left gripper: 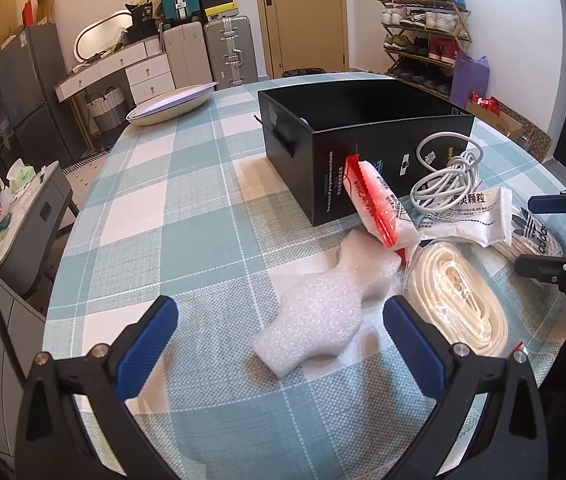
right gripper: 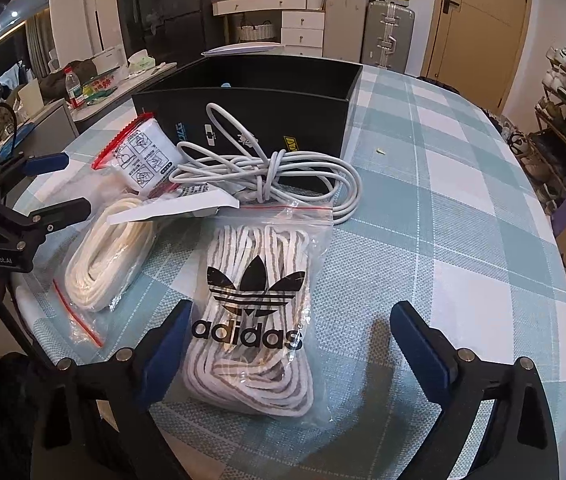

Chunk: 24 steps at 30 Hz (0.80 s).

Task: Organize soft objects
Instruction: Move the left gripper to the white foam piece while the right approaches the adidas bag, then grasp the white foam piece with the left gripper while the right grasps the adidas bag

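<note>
A white foam sheet (left gripper: pixel 315 308) lies on the checked tablecloth between the fingers of my left gripper (left gripper: pixel 279 312), which is open and does not touch it. Right of it are a bag of white cord (left gripper: pixel 459 300), a red-zip bag (left gripper: pixel 375 204) leaning on the open black box (left gripper: pixel 363 136), a white packet (left gripper: pixel 471 216) and a coiled white cable (left gripper: pixel 443 176). In the right wrist view, my right gripper (right gripper: pixel 293 312) stands open around a clear adidas bag of striped laces (right gripper: pixel 255 312). Its left pad is close beside the bag; its right pad is well apart from it.
A white oval dish (left gripper: pixel 171 106) sits at the table's far left edge. The black box (right gripper: pixel 251 92) stands behind the cable (right gripper: pixel 267 176). A small yellow scrap (right gripper: pixel 381 151) lies right of the box. The round table's edge curves close on the left and right.
</note>
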### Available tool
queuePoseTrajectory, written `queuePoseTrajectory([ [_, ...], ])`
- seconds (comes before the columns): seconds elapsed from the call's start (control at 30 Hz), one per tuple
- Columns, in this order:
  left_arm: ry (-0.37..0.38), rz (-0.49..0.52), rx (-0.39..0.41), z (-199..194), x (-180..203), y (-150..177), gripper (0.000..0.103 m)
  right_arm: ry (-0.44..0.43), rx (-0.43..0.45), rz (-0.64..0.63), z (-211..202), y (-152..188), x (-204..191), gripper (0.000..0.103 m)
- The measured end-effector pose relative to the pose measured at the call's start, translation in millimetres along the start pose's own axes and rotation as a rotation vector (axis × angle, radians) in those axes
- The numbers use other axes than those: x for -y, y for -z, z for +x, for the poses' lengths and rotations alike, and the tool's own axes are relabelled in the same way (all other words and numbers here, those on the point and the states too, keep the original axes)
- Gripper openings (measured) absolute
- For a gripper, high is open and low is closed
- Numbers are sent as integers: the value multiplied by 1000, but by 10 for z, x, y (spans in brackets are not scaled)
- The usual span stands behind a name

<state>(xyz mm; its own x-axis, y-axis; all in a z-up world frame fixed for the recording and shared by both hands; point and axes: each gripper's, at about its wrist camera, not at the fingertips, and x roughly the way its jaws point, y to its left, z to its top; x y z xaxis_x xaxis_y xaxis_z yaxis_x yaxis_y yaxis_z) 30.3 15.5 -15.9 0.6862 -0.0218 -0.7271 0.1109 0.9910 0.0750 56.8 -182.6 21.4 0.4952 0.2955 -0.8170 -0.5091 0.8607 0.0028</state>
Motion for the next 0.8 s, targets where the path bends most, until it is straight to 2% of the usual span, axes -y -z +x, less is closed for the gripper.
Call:
queuePoseTrajectory([
  [0.17, -11, 6, -8, 37, 4, 12, 101, -5, 3, -7, -6, 6, -5, 90],
  [0.23, -6, 5, -9, 41, 5, 17, 92, -10, 3, -6, -6, 7, -4, 86],
  [0.37, 14, 8, -11, 45, 14, 39, 86, -18, 8, -10, -4, 2, -10, 85],
  [0.43, 21, 19, -12, 44, 39, 44, 73, -23, 14, -10, -9, 0, -16, 84],
  [0.47, 27, 21, -16, 49, 48, 49, 71, -24, 14, -10, -9, 1, -20, 84],
  [0.6, 57, 18, -16, 46, 62, 67, 53, -24, 21, -15, -14, 6, -32, 84],
  [0.8, 70, 24, -6, 16, 87, 75, 48, -37, 14, -29, 1, 13, -49, 75],
])
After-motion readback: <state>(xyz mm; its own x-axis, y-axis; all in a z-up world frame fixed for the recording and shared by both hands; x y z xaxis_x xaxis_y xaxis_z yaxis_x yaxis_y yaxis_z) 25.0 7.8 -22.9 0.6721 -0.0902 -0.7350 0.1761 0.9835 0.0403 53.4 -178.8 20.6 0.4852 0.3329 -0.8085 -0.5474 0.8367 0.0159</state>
